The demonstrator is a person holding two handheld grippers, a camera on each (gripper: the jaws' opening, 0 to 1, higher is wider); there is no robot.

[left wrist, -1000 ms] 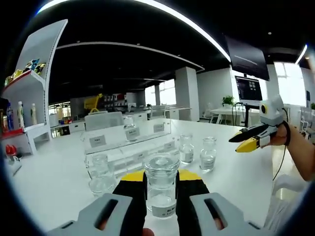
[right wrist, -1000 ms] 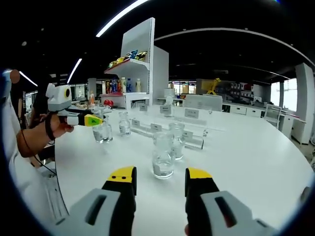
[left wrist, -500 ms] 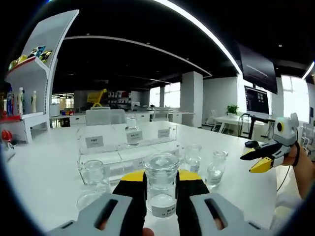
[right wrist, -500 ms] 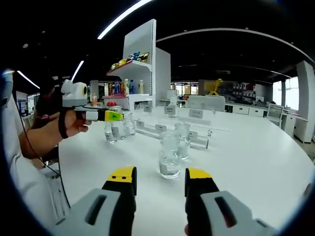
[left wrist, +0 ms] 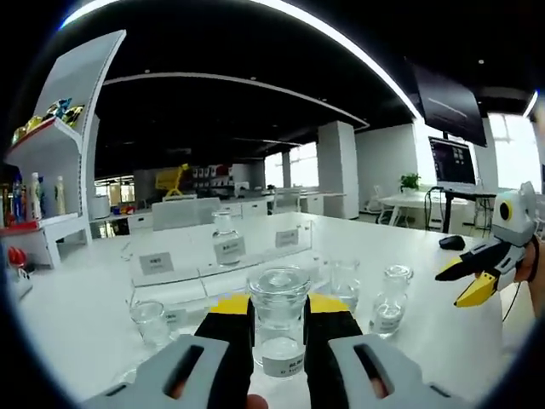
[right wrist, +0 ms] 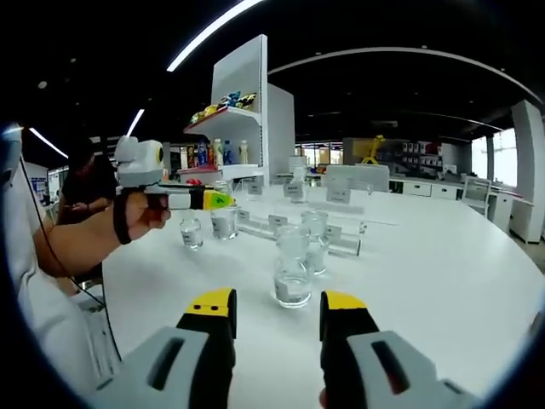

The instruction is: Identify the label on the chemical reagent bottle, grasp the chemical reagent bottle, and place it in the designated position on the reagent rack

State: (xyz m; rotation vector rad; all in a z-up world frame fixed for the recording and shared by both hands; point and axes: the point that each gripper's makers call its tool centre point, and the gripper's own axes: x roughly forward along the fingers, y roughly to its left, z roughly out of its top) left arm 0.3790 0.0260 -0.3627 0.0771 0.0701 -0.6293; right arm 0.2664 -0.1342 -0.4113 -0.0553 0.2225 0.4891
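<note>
The left gripper [left wrist: 278, 328] had its fingers [left wrist: 228, 341] clamped on a labelled glass reagent bottle [left wrist: 278, 324], lifted above the white table [left wrist: 77, 298]. The right gripper [right wrist: 278, 311] was empty, its fingers [right wrist: 213, 317] standing wide apart. Beyond, four stoppered bottles [left wrist: 392, 298] stood near the clear acrylic reagent rack [left wrist: 217, 260], whose upper tier carried one bottle [left wrist: 226, 243].

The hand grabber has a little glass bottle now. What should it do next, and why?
Probably carry it forward toward the clear reagent rack and check its label against the rack's tags. The left gripper is shut on the glass reagent bottle, held above the white table, and one bottle already stands on the rack between two tags.
</note>
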